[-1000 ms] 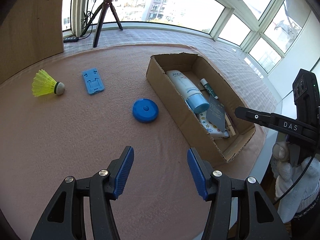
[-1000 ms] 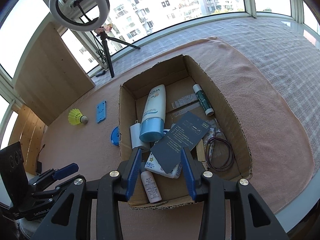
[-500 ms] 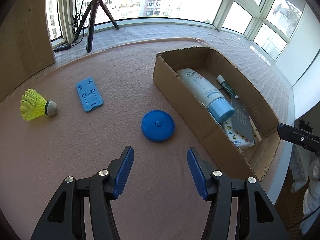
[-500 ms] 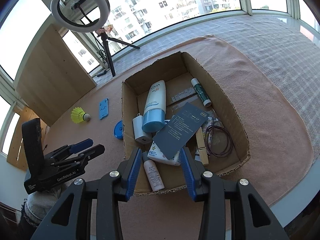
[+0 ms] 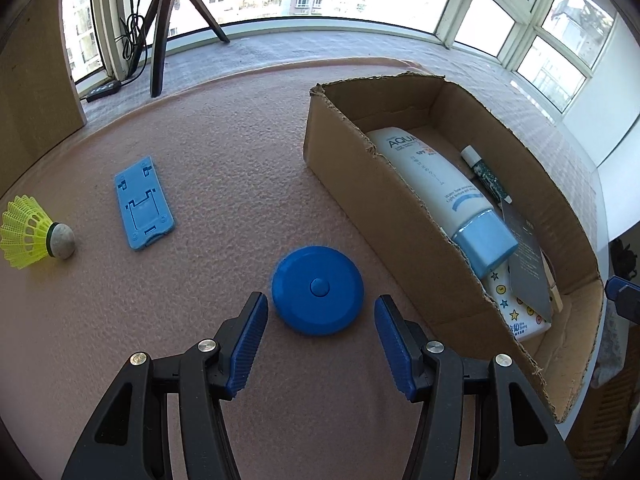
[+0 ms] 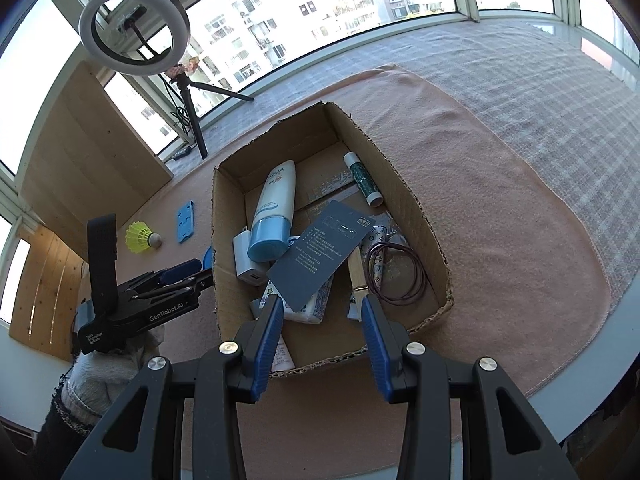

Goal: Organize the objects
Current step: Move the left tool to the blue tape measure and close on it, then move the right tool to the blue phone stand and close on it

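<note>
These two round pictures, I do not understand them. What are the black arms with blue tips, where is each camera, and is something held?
A person holds a two-finger gripper in each hand; a camera on each looks along the fingers. The left gripper hangs open above a blue round case on the pink cloth, beside a blue stand and a yellow shuttlecock. The right gripper is open over the cardboard box, which holds a sunscreen tube and a dark card. Nothing is held.

Pink table cloth (image 5: 224,168), a nubbly matt weave; cardboard box (image 5: 384,184), raw brown, ragged at the rim; round blue tape measure (image 5: 318,289), smooth plastic with a dull sheen; sunscreen tube (image 5: 436,184), glossy white plastic; shuttlecock (image 5: 28,233), yellow plastic mesh skirt
</note>
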A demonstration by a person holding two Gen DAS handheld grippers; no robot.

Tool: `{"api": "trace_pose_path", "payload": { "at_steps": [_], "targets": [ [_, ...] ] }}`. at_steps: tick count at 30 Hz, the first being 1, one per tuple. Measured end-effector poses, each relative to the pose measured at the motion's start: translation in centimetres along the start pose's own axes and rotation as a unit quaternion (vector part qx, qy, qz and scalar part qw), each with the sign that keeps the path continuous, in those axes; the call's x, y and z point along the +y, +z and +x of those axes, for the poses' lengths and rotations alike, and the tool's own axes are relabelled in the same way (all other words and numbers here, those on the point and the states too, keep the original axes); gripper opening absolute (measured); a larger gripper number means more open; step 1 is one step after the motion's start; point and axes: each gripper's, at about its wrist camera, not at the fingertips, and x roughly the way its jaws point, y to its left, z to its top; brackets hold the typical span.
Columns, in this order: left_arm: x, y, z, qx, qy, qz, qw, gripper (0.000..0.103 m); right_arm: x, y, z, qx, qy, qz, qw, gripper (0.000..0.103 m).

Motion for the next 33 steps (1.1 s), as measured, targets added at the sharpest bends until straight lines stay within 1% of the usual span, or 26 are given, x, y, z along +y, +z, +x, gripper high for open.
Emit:
{"api": "trace_pose_path", "payload": {
  "at_steps": [6, 9, 10, 16, 20, 24, 27, 30, 33],
  "targets": [
    [0.3, 0.4, 0.8, -0.003, 0.008, -0.004, 1.0000, 0.059, -0.2, -0.1, 0.0, 0.002, -0.005, 0.003, 1.000, 0.037],
    [0.5, 0.5, 0.9, -0.003, 0.018, -0.007, 0.9998, 0.054, 0.1, -0.1, 0.1, 0.005, -0.006, 0.000, 1.000, 0.037],
    [0.7, 0.4, 0.8, -0.004, 0.019, -0.010, 0.9998, 0.054, 0.3, -0.1, 0.1, 0.006, -0.005, -0.001, 1.000, 0.037],
    [3.1, -0.5, 0.0, -0.005, 0.028, -0.037, 0.9989, 0.054, 1.8, -0.1, 0.4, 0.009, 0.002, -0.017, 1.000, 0.037],
    [5.2, -2.4, -1.3, -0.008, 0.032, -0.053, 0.9981, 0.054, 3.2, 0.0, 0.6, 0.011, 0.011, -0.031, 0.999, 0.037],
    [6.8, -5.0, -3.0, -0.007, 0.036, -0.070, 0.9969, 0.054, 5.1, 0.1, 1.0, 0.014, 0.026, -0.050, 0.998, 0.037],
    [7.5, -7.3, -4.3, -0.008, 0.043, -0.079, 0.9959, 0.054, 7.1, -0.1, 1.7, 0.021, 0.041, -0.069, 0.997, 0.037],
    [8.0, -9.7, -5.6, -0.009, 0.041, -0.094, 0.9947, 0.054, 9.5, -0.4, 2.5, 0.033, 0.058, -0.096, 0.993, 0.037],
    [8.0, -11.5, -6.5, -0.008, 0.044, -0.094, 0.9946, 0.054, 12.1, -1.2, 3.7, 0.051, 0.076, -0.124, 0.988, 0.037]
  ]
}}
